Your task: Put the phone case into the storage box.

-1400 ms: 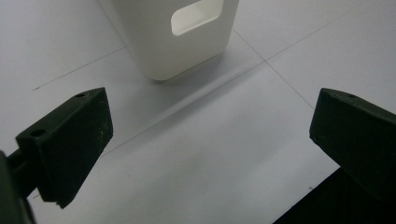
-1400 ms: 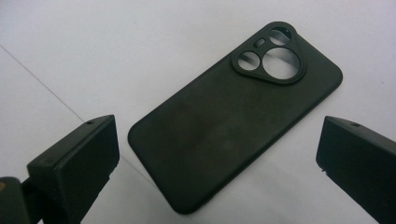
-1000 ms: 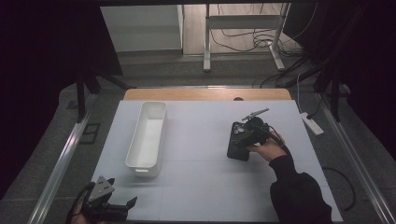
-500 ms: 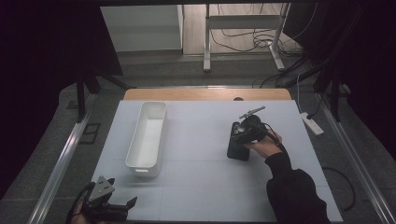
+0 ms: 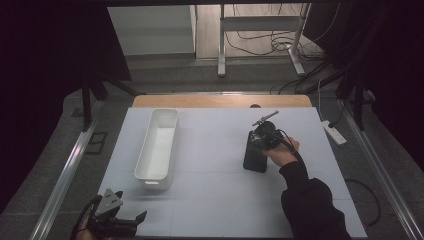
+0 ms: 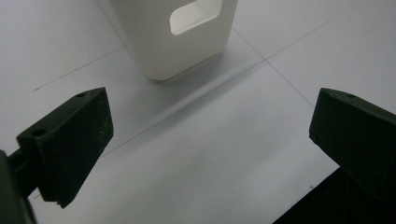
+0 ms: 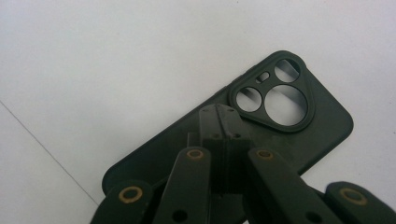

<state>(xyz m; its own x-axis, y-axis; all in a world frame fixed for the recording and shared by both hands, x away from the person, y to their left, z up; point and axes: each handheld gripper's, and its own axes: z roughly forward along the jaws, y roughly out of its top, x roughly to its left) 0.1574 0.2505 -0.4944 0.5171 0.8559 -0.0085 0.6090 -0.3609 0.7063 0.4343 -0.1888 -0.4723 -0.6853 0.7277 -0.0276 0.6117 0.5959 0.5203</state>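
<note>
My right gripper [image 7: 223, 122], jaws just closed, pinches the dark-green soft phone case [image 7: 285, 126] mid-frame; I should lift gently, keeping it level. Left gripper [image 6: 210, 135] gapes wide, empty.

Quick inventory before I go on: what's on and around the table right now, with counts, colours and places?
Phone case: 1, dark green-black, flat on the table's right half, under the right gripper.
Bin: 1, white, empty, left of centre.
Table: 1, white top.
Power strip: 1, white, on the floor off the right edge.
Left gripper: 1, black, open, near left corner.
Right gripper: 1, black, jaws just closed together over the case.
</note>
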